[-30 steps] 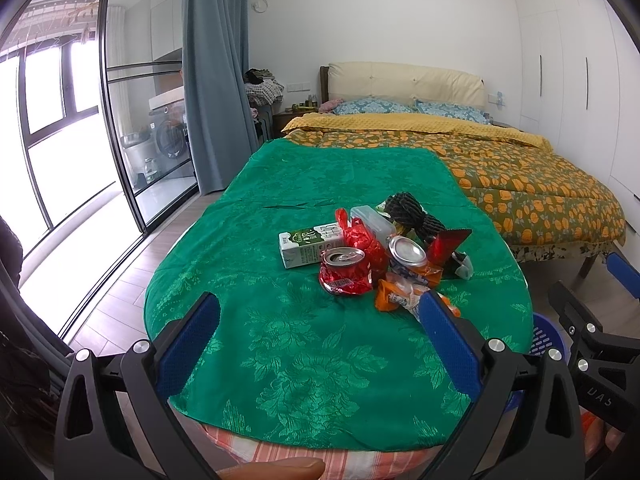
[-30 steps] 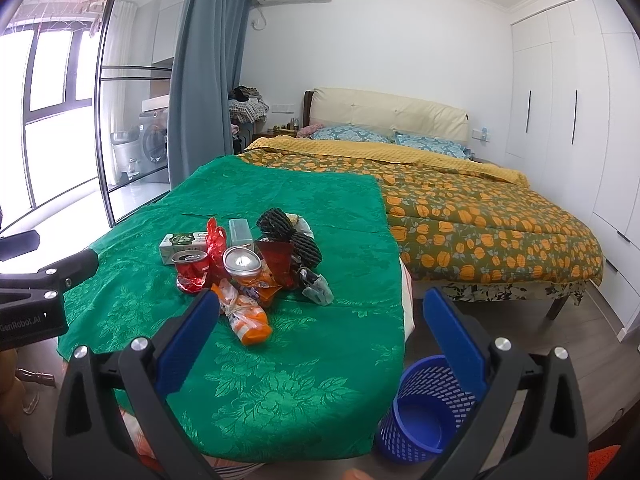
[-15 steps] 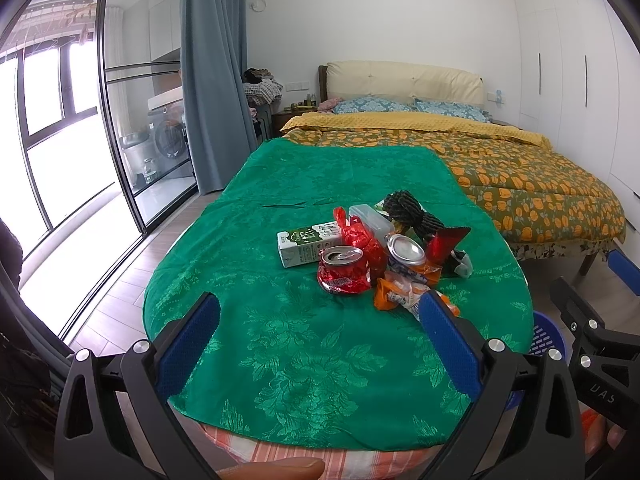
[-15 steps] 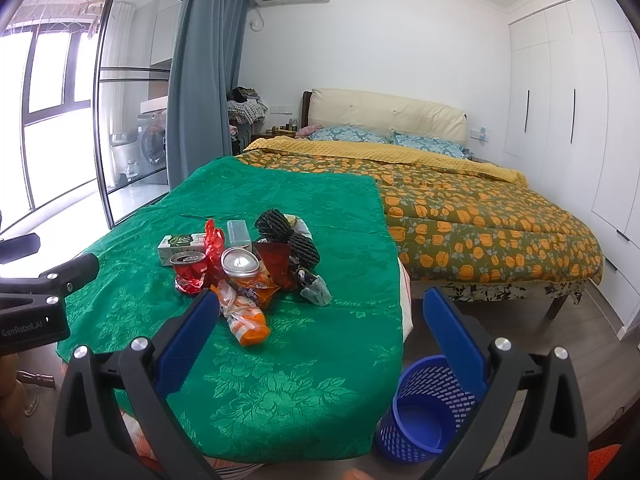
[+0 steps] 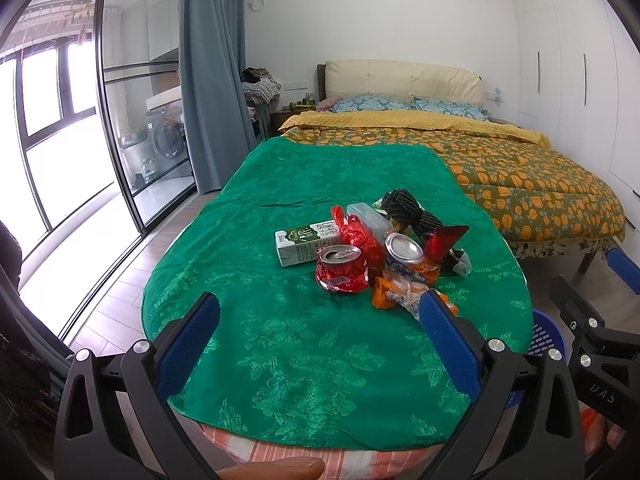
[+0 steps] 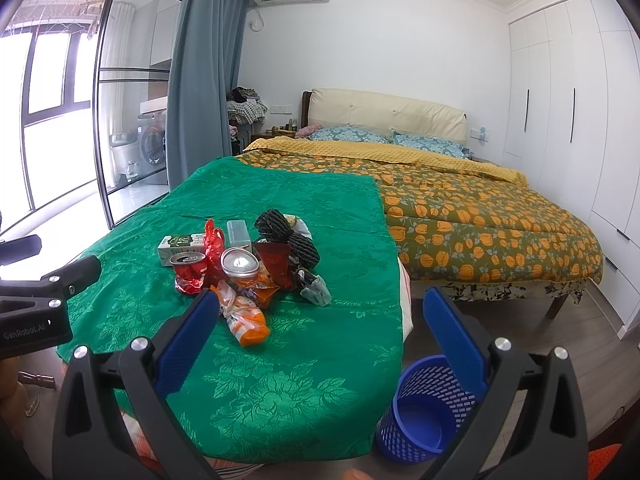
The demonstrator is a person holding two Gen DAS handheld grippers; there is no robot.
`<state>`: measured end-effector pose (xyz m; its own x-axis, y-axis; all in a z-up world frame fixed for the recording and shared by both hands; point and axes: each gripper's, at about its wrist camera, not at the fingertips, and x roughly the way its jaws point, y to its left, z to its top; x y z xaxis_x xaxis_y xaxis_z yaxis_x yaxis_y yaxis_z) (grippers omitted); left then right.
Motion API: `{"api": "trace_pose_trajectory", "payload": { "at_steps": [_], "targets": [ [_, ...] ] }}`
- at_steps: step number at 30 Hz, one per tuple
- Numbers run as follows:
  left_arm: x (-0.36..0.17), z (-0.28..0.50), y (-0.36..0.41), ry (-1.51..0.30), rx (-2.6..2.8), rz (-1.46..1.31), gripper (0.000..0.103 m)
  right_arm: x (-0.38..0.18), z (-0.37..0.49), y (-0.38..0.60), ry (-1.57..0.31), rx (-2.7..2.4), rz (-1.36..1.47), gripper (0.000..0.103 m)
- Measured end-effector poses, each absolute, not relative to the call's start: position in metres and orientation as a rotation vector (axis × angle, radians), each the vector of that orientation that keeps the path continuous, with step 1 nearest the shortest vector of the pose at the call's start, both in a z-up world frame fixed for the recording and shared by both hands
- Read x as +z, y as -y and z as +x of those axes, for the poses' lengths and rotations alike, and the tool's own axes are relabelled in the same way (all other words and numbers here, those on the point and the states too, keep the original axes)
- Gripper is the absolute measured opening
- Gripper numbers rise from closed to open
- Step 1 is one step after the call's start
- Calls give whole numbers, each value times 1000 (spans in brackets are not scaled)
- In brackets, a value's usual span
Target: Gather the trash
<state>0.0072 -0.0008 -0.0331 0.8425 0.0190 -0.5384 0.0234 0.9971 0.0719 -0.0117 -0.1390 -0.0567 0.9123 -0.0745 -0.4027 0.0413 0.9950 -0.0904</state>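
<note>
A pile of trash lies on the green-clothed table (image 5: pixel 312 352): a crushed red can (image 5: pixel 341 269), a milk carton (image 5: pixel 306 242), a silver-topped can (image 5: pixel 404 247), orange wrappers (image 5: pixel 396 294), a red wrapper (image 5: pixel 362 236), black foam netting (image 5: pixel 404 210) and a clear box (image 5: pixel 368 218). The pile also shows in the right wrist view (image 6: pixel 244 264). My left gripper (image 5: pixel 320 316) is open and empty, short of the pile. My right gripper (image 6: pixel 320 316) is open and empty, over the table's right edge. A blue mesh bin (image 6: pixel 426 408) stands on the floor to the right of the table.
A bed with an orange floral quilt (image 6: pixel 480 216) lies beyond and to the right of the table. White wardrobes (image 6: pixel 560 100) line the right wall. A glass partition (image 5: pixel 120 120) and a grey curtain (image 5: pixel 212 80) are on the left.
Both views have shifted only slightly; the pile sits a little lower and nearer. Both grippers stay open and nothing on the table has moved.
</note>
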Motion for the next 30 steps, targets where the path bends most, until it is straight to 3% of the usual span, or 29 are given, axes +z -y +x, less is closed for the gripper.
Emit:
{"api": "trace_pose_trajectory", "payload": {
  "at_steps": [30],
  "targets": [
    [-32, 8, 2, -572, -1, 80, 99, -57, -12, 140, -419, -62, -78, 98]
  ]
}}
